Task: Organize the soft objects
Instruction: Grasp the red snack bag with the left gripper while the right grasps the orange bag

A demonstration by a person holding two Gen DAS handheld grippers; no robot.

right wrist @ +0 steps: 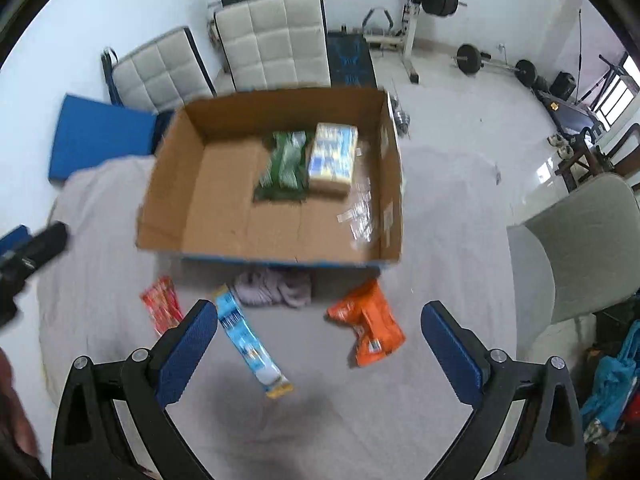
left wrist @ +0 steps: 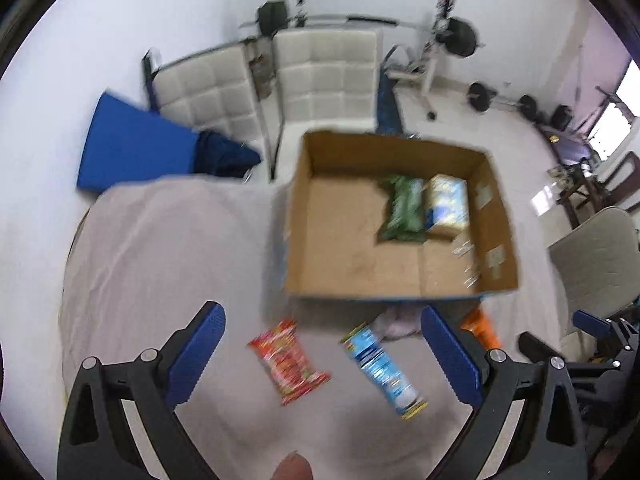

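white cloth (right wrist: pixel 440 208) covers the table; cardboard box (right wrist: pixel 168 216) at frame centre holds two packs. left gripper (left wrist: pixel 320 344) and right gripper (right wrist: pixel 318 334) both gape, released, above loose packets.

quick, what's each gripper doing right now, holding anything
Left gripper: open, holding nothing.
Right gripper: open, holding nothing.

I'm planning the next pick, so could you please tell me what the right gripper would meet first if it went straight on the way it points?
Probably the orange crinkly snack packet on the grey cloth-covered table, between the open jaws of the right gripper; depth is uncertain.
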